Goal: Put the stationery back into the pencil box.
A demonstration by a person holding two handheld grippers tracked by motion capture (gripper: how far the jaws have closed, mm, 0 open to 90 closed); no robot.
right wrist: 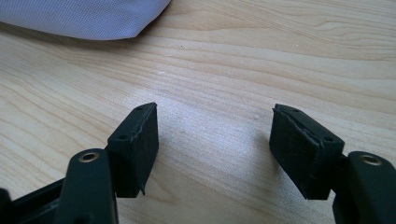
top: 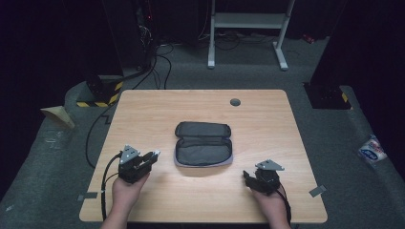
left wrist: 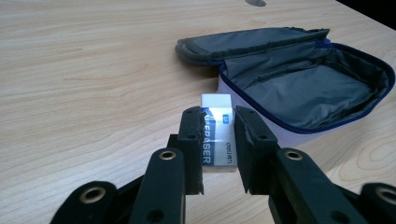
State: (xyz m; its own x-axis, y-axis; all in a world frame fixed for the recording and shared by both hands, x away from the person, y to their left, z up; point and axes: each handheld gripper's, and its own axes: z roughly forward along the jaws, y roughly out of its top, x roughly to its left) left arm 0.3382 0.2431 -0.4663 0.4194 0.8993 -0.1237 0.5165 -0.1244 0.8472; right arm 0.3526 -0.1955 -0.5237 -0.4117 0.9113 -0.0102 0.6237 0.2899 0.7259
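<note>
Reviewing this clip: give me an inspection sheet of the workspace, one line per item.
Surface: wooden table, bare apart from a round grey grommet near its far edge.
Job's things: open pencil case lying flat mid-table, grey lining up; white eraser with a blue sleeve, held clear of the case.
Clutter: nothing seen on the table.
Grippers: left gripper shut on the eraser, pointed toward the case; right gripper open, nothing between its jaws, low over bare wood near the case's corner.
Cables: black cable trailing from the left gripper; more on the floor beyond the table.
Surroundings: dark room, grey carpet, white metal stand, striped hazard tape, a packet on the floor.
</note>
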